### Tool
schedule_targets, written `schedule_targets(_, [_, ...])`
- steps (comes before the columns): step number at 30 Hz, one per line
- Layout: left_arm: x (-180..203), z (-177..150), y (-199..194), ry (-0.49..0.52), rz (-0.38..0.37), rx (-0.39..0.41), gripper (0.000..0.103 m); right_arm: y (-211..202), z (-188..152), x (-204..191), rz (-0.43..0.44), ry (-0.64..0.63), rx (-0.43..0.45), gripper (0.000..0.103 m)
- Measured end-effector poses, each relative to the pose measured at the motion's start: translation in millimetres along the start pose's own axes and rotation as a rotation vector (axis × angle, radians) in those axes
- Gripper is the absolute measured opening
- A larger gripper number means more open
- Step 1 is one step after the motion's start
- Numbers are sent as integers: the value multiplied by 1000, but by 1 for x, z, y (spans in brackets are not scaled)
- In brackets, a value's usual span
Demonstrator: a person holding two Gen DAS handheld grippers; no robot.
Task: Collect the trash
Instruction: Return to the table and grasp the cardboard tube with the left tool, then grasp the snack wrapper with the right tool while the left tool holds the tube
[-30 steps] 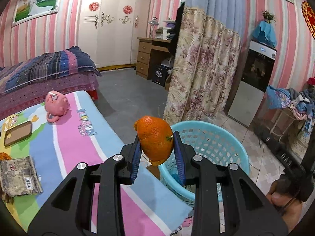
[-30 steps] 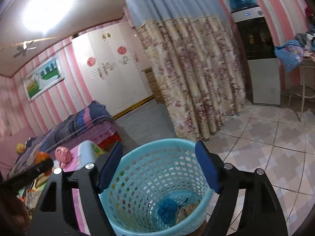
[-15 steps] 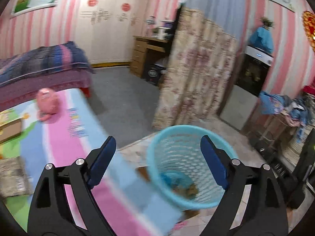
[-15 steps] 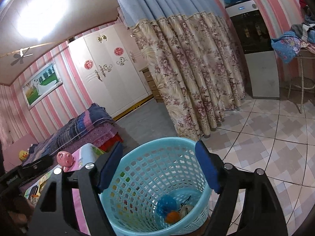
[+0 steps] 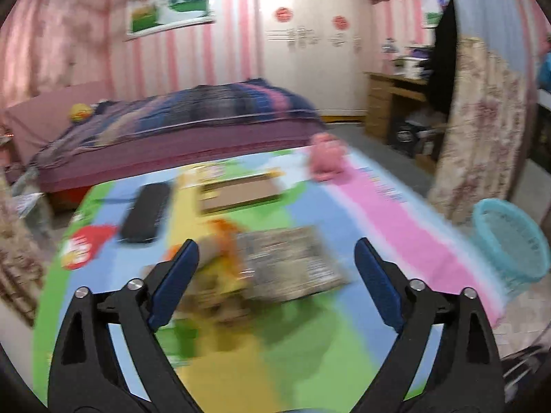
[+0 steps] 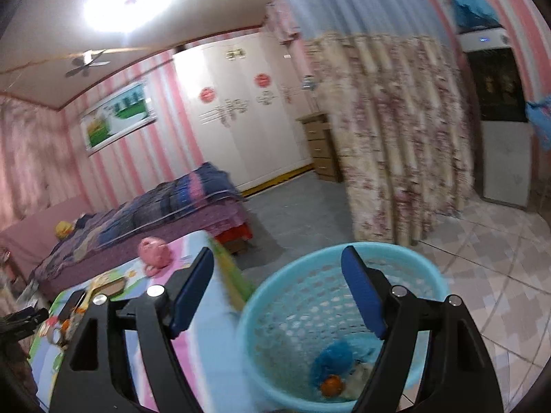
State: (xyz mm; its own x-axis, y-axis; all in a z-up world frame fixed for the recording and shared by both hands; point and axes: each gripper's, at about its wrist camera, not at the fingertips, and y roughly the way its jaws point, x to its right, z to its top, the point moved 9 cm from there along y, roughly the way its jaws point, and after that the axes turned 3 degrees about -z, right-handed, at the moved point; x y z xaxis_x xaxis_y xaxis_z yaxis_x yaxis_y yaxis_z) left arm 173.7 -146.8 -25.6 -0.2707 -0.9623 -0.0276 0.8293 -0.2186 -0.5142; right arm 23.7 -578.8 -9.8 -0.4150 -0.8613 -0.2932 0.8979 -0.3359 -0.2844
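My left gripper [image 5: 275, 278] is open and empty above the colourful striped table mat [image 5: 378, 213]. Just ahead of it lie a grey printed wrapper [image 5: 292, 261] and orange peel scraps [image 5: 224, 237], blurred by motion. The light blue trash basket [image 5: 506, 241] stands on the floor off the table's right edge. My right gripper [image 6: 279, 296] is open and empty, hovering over the basket's [image 6: 275, 309] left rim. Inside the basket lie the orange [image 6: 331, 384], a blue ball-like thing [image 6: 335, 354] and pale scraps.
On the mat lie a black remote [image 5: 146, 213], a brown flat box [image 5: 237, 194] and a pink pig toy [image 5: 325, 156]. A bed [image 5: 172, 124] stands behind the table. A floral curtain [image 5: 478, 130] hangs to the right, a desk [image 5: 392, 103] beyond.
My left gripper opened and let go of the orange, which now lies in the basket. It then swung left, back over the table. My right gripper shifted slightly left of the basket.
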Motion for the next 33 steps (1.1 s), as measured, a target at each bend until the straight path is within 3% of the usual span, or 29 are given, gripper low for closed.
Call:
schedule_targets(2, [-37,-14,3,-14,55,-12,91,1,-2,-28,24,-31,-5,79])
schedule_targets(4, [-62,-25,6,-54,67,-27,92,2,-6,-72,101,-67,-20,79])
schedule_targets(7, [-97,-41,19,-98,75,-47,94,4,-16,-138,201,-122,-32,88])
schedule_targets(9, [-107,-48,30,-102,76,-73,94,5,-29,-180,286,-155,-44,88])
schedule_targets(13, [-116,-55,52,-119,40,-124,94,10,-70,-235,349,-238,-114,88])
schedule_targets(16, [-110,-57,59,-119,28,-140,92,13,-95,-260,371,-301,-167,88])
schedule_targets(18, [-108,-58,58,-113,26,-141,79,14,-106,-270,373,-335,-185,88])
schedule_targets(19, [-106,-58,58,-113,8,-150,61,14,-111,-275,378,-354,-194,88])
schedule_targets(20, [-103,-59,56,-115,-11,-158,53,13,-117,-280,383,-372,-201,88])
schedule_targets(24, [-105,-57,45,-107,17,-134,53,15,-135,-301,394,-430,-230,88])
schedule_targets(29, [-141,-43,15,-224,96,-33,53,18,-159,-331,430,-503,-270,88])
schedule_targets(33, [-154,-43,-1,-287,90,-6,53,23,-181,-358,440,-582,-279,88])
